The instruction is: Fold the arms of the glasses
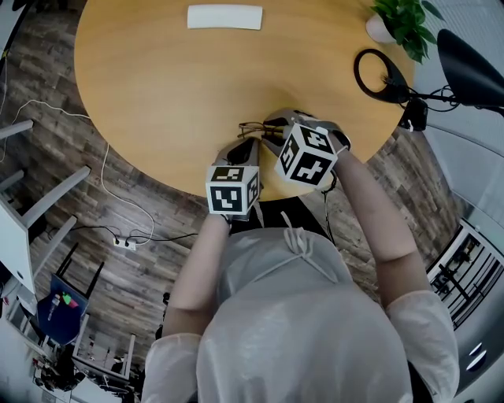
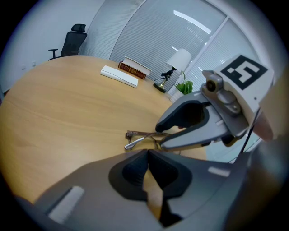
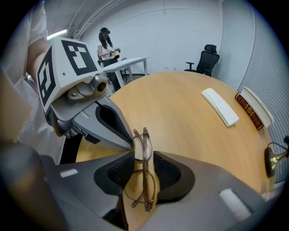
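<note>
Thin metal-rimmed glasses lie on the round wooden table near its front edge, their arms lying close along the frame. My right gripper points steeply down over them, and its jaws straddle the frame with a gap on each side, so it is open. In the head view the glasses peek out beside the right gripper. My left gripper rests just short of the glasses, its tips together with nothing between them. It shows in the head view as the left gripper.
A flat white box lies at the table's far side, with a book beyond it. A potted plant and a lamp base stand at the right rim. An office chair and a person are in the background.
</note>
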{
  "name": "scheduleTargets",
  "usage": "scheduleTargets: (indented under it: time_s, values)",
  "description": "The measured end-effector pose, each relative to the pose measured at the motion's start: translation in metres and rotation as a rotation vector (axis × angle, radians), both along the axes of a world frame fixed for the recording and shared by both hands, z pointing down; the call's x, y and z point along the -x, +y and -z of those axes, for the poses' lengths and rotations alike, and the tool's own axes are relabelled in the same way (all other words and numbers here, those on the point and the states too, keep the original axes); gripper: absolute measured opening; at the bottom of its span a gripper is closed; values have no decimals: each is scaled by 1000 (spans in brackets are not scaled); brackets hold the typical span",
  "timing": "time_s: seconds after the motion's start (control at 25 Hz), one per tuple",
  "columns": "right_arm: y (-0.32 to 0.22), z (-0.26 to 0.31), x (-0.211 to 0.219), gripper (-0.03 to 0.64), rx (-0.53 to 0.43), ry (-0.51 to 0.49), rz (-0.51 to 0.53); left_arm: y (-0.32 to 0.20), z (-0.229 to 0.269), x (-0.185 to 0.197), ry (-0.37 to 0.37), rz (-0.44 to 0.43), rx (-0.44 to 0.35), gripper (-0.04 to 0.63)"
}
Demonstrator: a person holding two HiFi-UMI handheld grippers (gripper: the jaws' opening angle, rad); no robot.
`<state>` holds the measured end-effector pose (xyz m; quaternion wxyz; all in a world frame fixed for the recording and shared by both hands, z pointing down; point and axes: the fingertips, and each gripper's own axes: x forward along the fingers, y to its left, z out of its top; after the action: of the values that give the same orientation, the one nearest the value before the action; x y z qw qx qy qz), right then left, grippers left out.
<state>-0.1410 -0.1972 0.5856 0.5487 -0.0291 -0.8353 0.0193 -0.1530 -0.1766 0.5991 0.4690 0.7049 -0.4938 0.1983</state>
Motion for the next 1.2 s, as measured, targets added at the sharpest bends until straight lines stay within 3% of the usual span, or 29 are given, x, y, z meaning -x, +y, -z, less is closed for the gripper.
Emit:
scheduleTargets:
  time_s: [0.04, 0.12, 0.28, 0.36, 0.48, 0.52, 0.6, 0.84, 1.04, 1.2]
  values:
    - [1, -1, 0, 167, 5, -1, -2, 0, 0, 1, -4, 2, 1, 6]
    - [2, 2, 1, 228, -1, -17, -12, 1, 2, 3, -21, 3, -7, 6]
    - [-5, 14, 0, 235, -26, -72, -66, -2, 18, 5, -36, 28, -60, 6]
    - [-7, 22, -5, 211, -32, -97, -102, -4, 27, 5, -33, 37, -80, 6]
    - [-16, 42, -19, 79, -68, -121, -240, -3, 45, 9, -42, 45, -103, 6]
    - [-20, 50, -26, 7, -85, -122, -310, -3, 54, 11, -47, 49, -112, 6]
    - [-27, 68, -40, 0, -108, -147, -445, -6, 75, 15, -54, 56, -145, 6]
    - [-40, 147, -68, -2, -231, -383, -719, -29, 165, 15, -115, 13, -381, 6]
    - [-34, 218, -94, -2, -396, -579, -830, -26, 238, 14, -210, -23, -580, 6]
    - [-23, 257, -111, -3, -486, -682, -866, -18, 277, 12, -261, -42, -686, 6]
